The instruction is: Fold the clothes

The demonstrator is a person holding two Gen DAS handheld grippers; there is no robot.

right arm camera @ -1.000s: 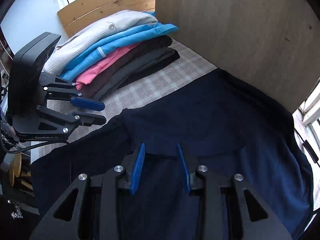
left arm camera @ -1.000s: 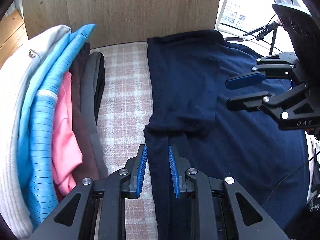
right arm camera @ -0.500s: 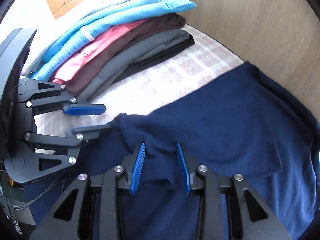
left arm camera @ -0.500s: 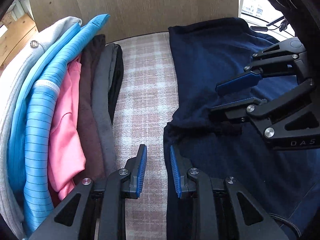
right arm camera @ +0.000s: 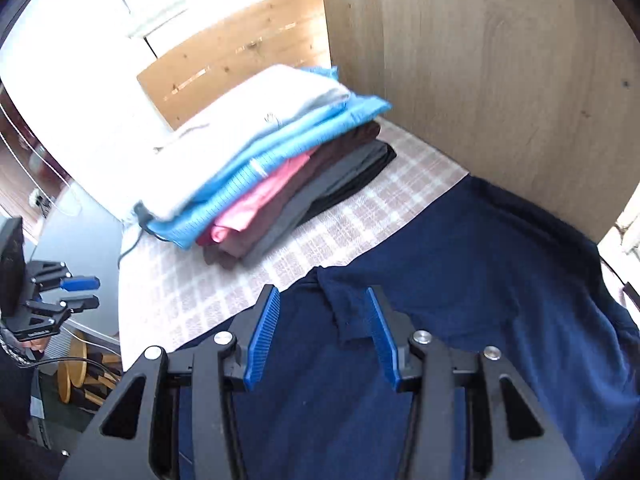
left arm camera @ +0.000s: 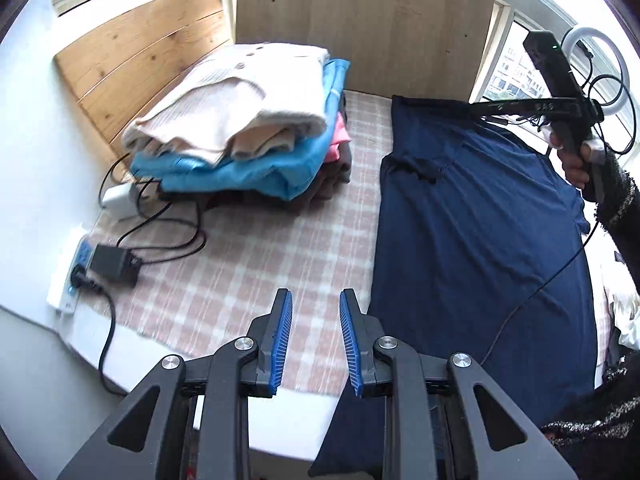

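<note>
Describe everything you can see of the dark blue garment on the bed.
The navy garment is soft knit fabric, spread mostly flat on the checked cover, right of the folded pile. One sleeve is folded inward, slightly rumpled. A thin black cable crosses it. Neither gripper touches it.

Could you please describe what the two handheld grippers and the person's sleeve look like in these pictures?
Both grippers are matte black linkages with silver pivot bolts and two fingers lined with ribbed blue pads: the left gripper and the right gripper. The right one's black handle carries white lettering and trails a thin black cable. The sleeve is dark knit with light flecks.
</note>
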